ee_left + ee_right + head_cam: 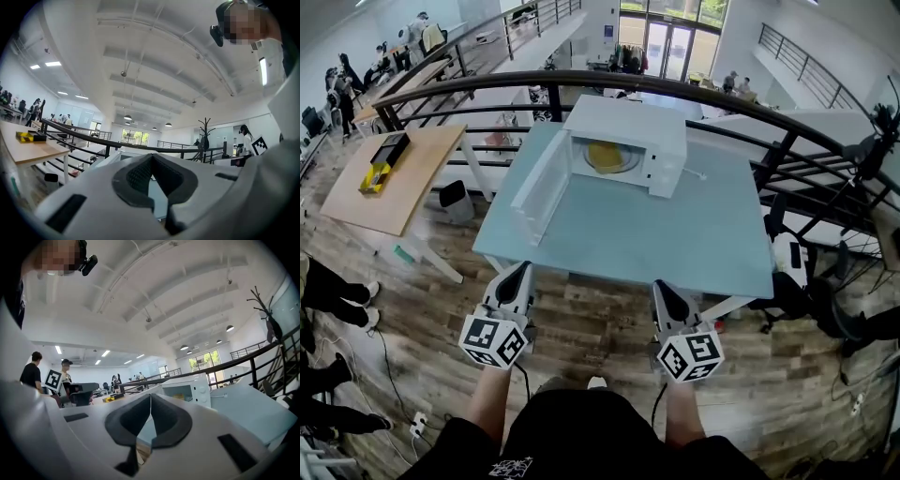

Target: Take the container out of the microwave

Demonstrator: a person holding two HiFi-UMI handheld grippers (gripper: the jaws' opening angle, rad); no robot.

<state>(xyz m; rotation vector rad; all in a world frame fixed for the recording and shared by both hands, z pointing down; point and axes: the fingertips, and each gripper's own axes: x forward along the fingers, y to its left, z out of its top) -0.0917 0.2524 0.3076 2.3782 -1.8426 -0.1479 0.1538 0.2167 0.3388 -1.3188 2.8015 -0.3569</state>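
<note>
**Both claws clenched and empty, short of the table (675, 244)**

The left gripper (524, 266) has its jaws pressed together at the tips, with nothing between them. The right gripper (660, 285) is clenched the same way, also on nothing. Each carries its marker cube at the rear, nearest the person.

Both tips sit over the wood-plank floor (591, 319), just short of the near edge of the pale blue table. On the table's far half stands a white microwave (628, 117) with its door (539, 187) swung wide open to the left. The yellow container (607, 156) lies inside the microwave's chamber, well apart from both grippers. The rest of the tabletop is bare.

Behind the table a dark railing (487, 89) curves along a balcony edge, with a bright hall below. To the left stands a wooden desk (403, 187) bearing a yellow-and-black object (379, 167).

The person's two forearms (492, 403) reach forward from a black shirt (572, 431), side by side and roughly parallel. Both grippers are held level and aimed towards the table.
</note>
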